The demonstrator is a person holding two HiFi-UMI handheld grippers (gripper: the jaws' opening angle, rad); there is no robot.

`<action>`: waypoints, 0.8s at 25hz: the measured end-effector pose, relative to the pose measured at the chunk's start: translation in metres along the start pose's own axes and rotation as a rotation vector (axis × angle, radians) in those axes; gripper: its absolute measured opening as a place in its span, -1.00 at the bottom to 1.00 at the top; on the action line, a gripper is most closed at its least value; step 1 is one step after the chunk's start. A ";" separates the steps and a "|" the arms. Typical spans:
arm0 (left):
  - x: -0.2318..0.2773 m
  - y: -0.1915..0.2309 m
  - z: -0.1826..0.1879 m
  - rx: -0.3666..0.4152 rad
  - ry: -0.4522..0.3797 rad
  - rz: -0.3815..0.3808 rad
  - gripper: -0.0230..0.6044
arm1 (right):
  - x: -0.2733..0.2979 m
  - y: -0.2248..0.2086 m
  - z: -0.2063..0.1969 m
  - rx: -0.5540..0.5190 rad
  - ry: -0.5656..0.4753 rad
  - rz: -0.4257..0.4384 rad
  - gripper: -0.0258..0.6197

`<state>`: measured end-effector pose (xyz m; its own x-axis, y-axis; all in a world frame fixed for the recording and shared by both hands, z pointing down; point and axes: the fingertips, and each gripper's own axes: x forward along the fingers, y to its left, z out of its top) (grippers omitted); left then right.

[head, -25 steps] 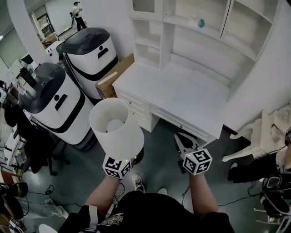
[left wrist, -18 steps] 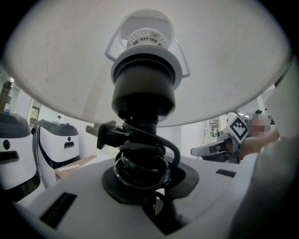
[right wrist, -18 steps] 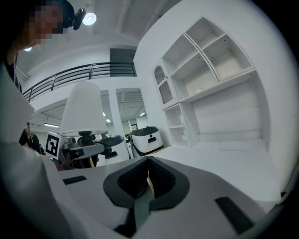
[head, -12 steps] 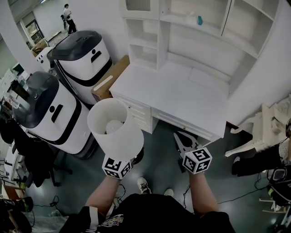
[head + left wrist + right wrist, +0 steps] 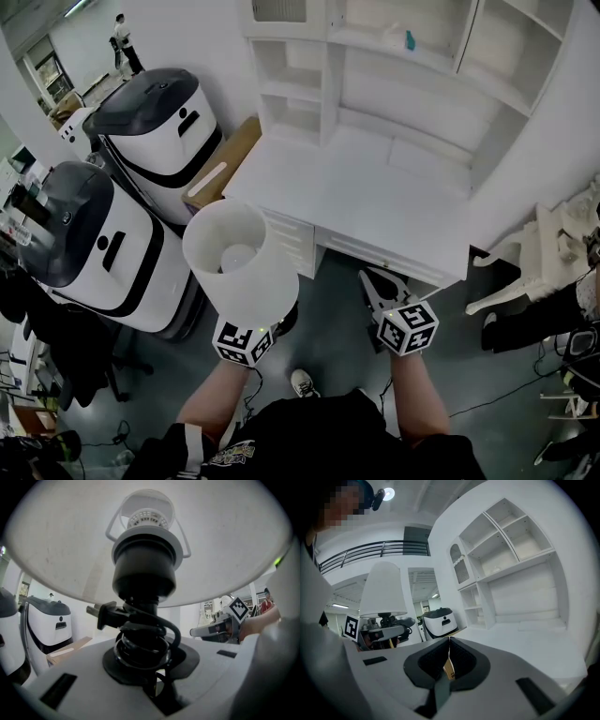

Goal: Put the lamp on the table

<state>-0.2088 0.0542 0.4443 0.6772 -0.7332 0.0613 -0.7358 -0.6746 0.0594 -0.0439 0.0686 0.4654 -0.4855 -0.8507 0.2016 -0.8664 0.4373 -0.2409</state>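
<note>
1. Since a second ago the white worktop (image 5: 375, 202) has slid a little left and down in the head view. The far-off person (image 5: 123, 37) beyond its left end has drifted further toward the corner, while the lamp and both tongs keep their pose. White shelving (image 5: 309, 84) rises from the worktop's back edge.
2. Two white machines with dark lids stand to the left of the worktop. One (image 5: 159, 117) is just beside its left end, and the other (image 5: 89, 244) is further left and further out from the wall.
3. A white chair (image 5: 530, 272) stands off the worktop's right end.
4. A cardboard box (image 5: 223, 167) leans between the nearer machine and the worktop's left end.
5. The lamp (image 5: 242, 262) is not on the worktop. It hangs upright in the air just short of the front edge, near the left end, over the dark floor (image 5: 328, 347). The bulb shows inside its white shade. The cord is wound round the black stem, and the plug (image 5: 105, 613) sticks out sideways.
6. The left tongs (image 5: 152, 677) are clamped on the lamp's black stem, below the cord windings.
7. The right tongs (image 5: 367, 279) hang level with the lamp, further along the worktop's front edge, and point at that edge. They are closed, pads meeting, with a small tan tag (image 5: 449, 667) showing at the seam.
8. A small teal thing (image 5: 410, 40) stands on a shelf above the worktop.
</note>
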 end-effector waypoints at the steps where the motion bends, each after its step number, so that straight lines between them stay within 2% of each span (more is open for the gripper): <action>1: 0.000 0.002 0.001 0.001 -0.001 -0.007 -0.66 | 0.002 0.002 0.001 0.000 0.000 -0.005 -0.84; 8: 0.007 0.015 0.005 0.006 -0.004 -0.031 -0.66 | 0.017 0.002 0.005 0.002 0.001 -0.022 -0.84; 20: 0.039 0.028 0.009 0.012 -0.016 0.005 -0.66 | 0.046 -0.028 0.022 -0.011 0.009 0.012 -0.84</action>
<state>-0.2033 0.0061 0.4398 0.6737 -0.7376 0.0460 -0.7390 -0.6720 0.0475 -0.0396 0.0109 0.4609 -0.4967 -0.8427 0.2076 -0.8618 0.4506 -0.2328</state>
